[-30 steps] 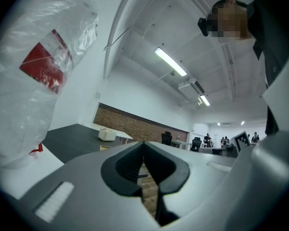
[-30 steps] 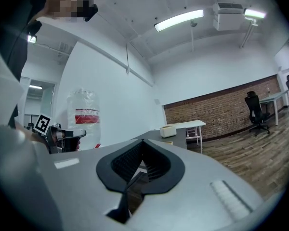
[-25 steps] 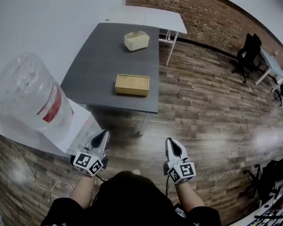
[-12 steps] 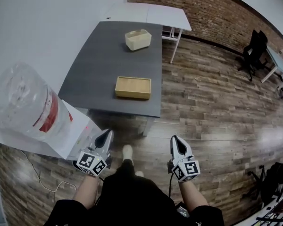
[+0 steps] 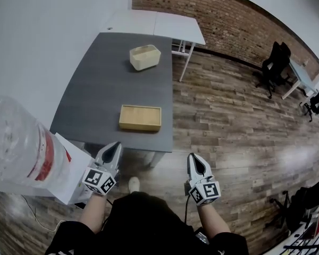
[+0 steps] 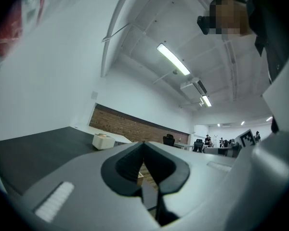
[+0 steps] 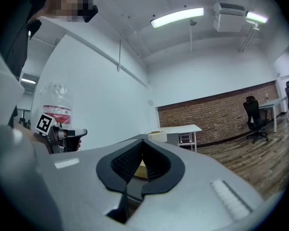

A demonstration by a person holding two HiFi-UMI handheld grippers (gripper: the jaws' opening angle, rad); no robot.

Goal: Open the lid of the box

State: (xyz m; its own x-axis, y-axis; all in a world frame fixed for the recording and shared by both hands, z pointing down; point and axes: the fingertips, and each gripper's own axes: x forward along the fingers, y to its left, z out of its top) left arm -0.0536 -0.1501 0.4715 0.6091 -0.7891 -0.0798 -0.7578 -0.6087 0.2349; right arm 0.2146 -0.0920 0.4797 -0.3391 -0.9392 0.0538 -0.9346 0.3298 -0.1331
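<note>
Compared with a moment ago, the wooden box (image 5: 141, 118) sits lower in the head view and closer to the two grippers. The water bottle (image 5: 16, 142) has slid toward the left edge, so the person appears to have walked up to the dark table (image 5: 103, 78). That puts the task at the approach stage: nothing has been touched and the lid looks flat and closed. The box lies on the near end of the table, toward its right edge and just back from the near edge. A cream tub (image 5: 144, 57) stands well apart from it at the far end. The box's long axis runs across the table, parallel to the near edge, with one long side facing the person and the lid facing up. Which side carries the hinge cannot be made out. The left gripper (image 5: 115, 145) and right gripper (image 5: 192, 158) hang short of the table's near edge, tips toward it. Each has its jaws pressed together on nothing.
</note>
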